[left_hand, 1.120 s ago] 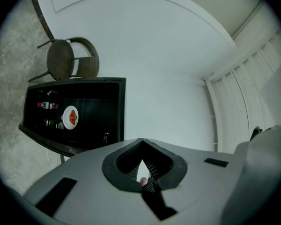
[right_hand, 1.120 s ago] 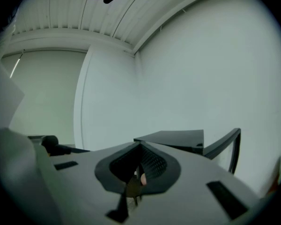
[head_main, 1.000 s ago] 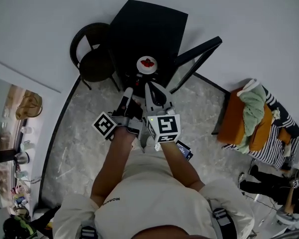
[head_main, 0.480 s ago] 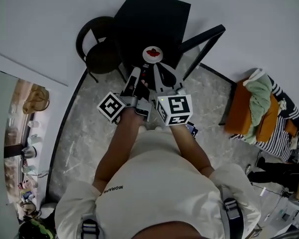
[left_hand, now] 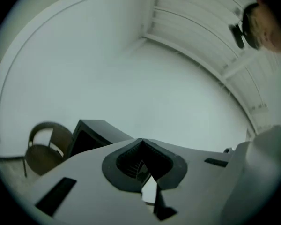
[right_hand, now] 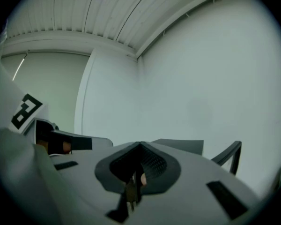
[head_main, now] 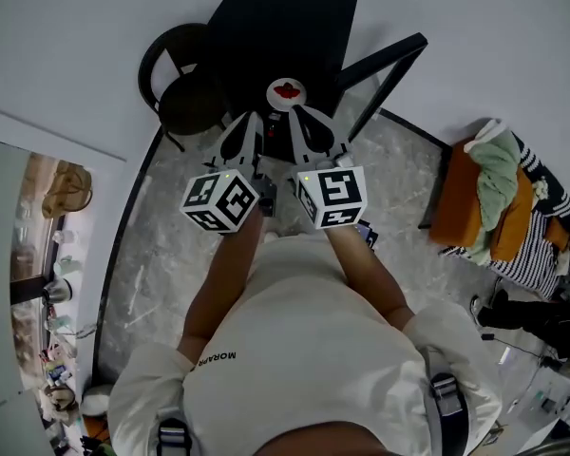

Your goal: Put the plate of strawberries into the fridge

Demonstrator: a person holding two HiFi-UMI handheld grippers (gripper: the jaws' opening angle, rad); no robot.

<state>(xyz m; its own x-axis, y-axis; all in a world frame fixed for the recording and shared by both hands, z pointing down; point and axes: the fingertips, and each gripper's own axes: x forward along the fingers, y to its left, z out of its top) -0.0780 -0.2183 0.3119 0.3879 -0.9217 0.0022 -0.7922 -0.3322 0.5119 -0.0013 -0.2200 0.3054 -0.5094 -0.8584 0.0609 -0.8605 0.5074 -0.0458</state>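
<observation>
Closest to me are the operator's forearms, each ending in a marker cube: the left cube (head_main: 220, 199) and the right cube (head_main: 332, 196) sit side by side over the marbled floor (head_main: 171, 255), on the near side of the fridge (head_main: 285, 22).

From the cubes both tongs reach level toward the fridge. The left gripper (head_main: 264, 117) has its jaws pressed together. In its own view the pads meet, and only a pale patch that I cannot name shows through the slot beneath them. The right gripper (head_main: 296, 112) also has its jaws together. Its view shows just a narrow dark slit with a pinkish speck, and I cannot make out what that is.

The two sets of tips converge just in front of the fridge, right under the near rim of the plate (head_main: 274, 94). This small white plate, with red strawberries (head_main: 286, 90) on it, sits at the near edge of the fridge's black top as seen from the head view. I cannot tell whether it rests there or on the tips.

The fridge door (head_main: 385, 65) stands swung open on its right side. A round black chair (head_main: 180, 103) stands just left of the fridge. Well to the right of it is an orange seat (head_main: 456, 212) with a green cloth (head_main: 499, 174) draped on top. Behind the fridge is a plain pale wall (head_main: 475, 36).
</observation>
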